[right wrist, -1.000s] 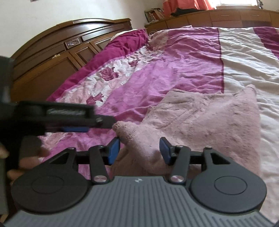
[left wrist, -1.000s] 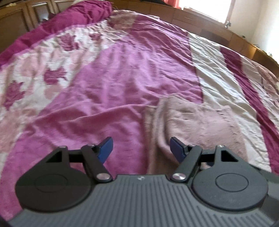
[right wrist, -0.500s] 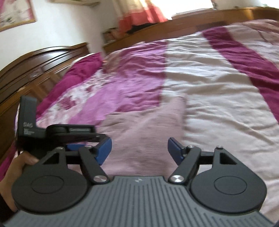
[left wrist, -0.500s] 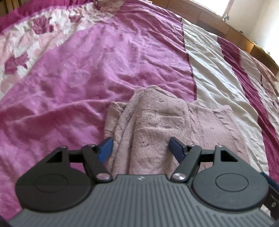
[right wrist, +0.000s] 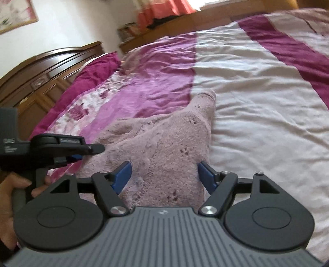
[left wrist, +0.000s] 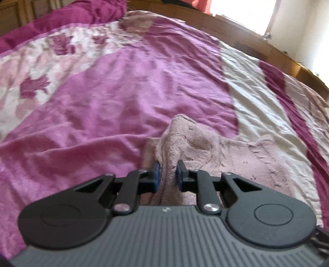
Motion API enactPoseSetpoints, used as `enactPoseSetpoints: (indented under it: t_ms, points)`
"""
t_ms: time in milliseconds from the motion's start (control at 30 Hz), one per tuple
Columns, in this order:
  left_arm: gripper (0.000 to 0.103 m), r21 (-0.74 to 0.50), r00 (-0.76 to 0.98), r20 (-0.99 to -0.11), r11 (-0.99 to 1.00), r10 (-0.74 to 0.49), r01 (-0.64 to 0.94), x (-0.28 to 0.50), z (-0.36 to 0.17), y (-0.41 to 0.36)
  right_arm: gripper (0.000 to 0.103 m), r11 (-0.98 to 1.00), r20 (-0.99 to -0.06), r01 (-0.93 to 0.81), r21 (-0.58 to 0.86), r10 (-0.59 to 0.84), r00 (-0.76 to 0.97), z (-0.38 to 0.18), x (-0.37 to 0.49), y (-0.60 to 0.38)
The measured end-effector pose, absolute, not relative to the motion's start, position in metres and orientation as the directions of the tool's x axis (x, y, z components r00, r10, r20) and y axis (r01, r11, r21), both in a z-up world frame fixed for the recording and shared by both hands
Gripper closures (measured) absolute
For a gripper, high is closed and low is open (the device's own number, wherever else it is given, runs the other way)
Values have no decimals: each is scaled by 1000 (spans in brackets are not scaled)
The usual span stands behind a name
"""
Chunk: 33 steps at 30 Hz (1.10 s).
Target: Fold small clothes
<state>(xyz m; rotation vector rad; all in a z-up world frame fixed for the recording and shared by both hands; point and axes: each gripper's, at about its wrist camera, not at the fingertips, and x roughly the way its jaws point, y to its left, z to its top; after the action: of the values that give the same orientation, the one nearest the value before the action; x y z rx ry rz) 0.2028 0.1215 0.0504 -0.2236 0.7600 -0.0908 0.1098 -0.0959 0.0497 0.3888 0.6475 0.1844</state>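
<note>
The left gripper point(left wrist: 167, 174) is closing its blue-padded jaws on a bunched fold of the pale pink knitted garment point(left wrist: 216, 156), the cloth squeezed in a ridge between the pads and running up from them toward twelve o'clock. In the right wrist view the same left gripper point(right wrist: 76, 157) shows from the side at nine o'clock, held by a hand point(right wrist: 12, 195) whose fingers wrap its grip near the lower left edge. The right gripper point(right wrist: 164, 174) stands with its jaws wide apart over the garment point(right wrist: 164, 139); the knit lies beneath and between the blue pads, but neither pad presses on it. From there the garment spreads flat toward twelve and one o'clock, tapering to a narrow cuff-like end point(right wrist: 206, 96). It lies on a bedspread point(right wrist: 257, 92) of magenta, cream and dark plum bands, with a leaf-printed strip point(left wrist: 37, 86) toward ten o'clock in the left wrist view. A dark wooden headboard point(right wrist: 35, 82) rises at ten o'clock in the right wrist view, and an orange curtain point(right wrist: 164, 10) hangs at twelve.
</note>
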Motion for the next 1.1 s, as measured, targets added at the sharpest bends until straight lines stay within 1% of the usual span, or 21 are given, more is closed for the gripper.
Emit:
enactPoseSetpoints:
  t_ms: [133,200,267,300,333,367,400,433,500,600,733,833,933,1000,1033,1067,1100]
  points:
    - [83,-200,696,-703,980,-145,1,206,38,120,20,920,-558,-67,387,291,777,50,112,-90]
    - [79,-165,698,-705,986,-129,15,205,41,114,19,919,-562,-64,388,291,774,49,113,-91]
    - [74,-137,702,-703,990,-112,21,201,46,111,16,905,-556,-55,422,306,773,49,113,-97]
    - [68,-121,701,-706,992,-100,19,199,48,110,15,896,-553,-47,441,312,773,48,114,-103]
    - [57,-101,696,-713,995,-81,11,197,49,110,14,886,-551,-35,462,317,772,46,115,-107]
    - [50,-74,687,-724,997,-51,-4,195,50,109,14,878,-552,-20,479,319,770,45,116,-111]
    - [40,-57,681,-731,998,-31,-16,192,50,110,14,870,-554,-7,492,319,769,43,115,-115]
    - [37,-55,676,-736,998,-25,-23,190,51,112,14,863,-556,5,505,321,767,41,117,-119]
    - [36,-99,657,-752,995,-60,-23,186,51,119,14,842,-560,24,539,337,757,35,119,-126]
    - [30,-230,606,-781,972,-153,-52,184,45,132,14,804,-563,42,593,377,735,24,125,-134]
    - [30,-376,547,-800,916,-246,-138,186,32,147,14,740,-558,55,671,454,694,7,139,-135]
    - [30,-441,522,-794,886,-312,-142,188,28,153,12,714,-545,47,699,489,681,0,149,-132]
    - [30,-550,481,-763,825,-431,-133,188,21,159,12,690,-538,60,721,504,676,-1,157,-131]
    - [30,-587,459,-750,799,-476,-132,187,15,159,12,668,-529,72,741,514,676,-3,161,-133]
    - [30,-592,460,-745,796,-482,-125,187,13,157,16,661,-526,76,746,516,676,-3,162,-134]
    - [30,-596,465,-739,795,-487,-114,186,11,156,27,660,-528,83,747,513,677,-3,163,-134]
    - [40,-600,469,-734,792,-492,-108,185,11,156,34,668,-539,94,738,501,677,-2,164,-135]
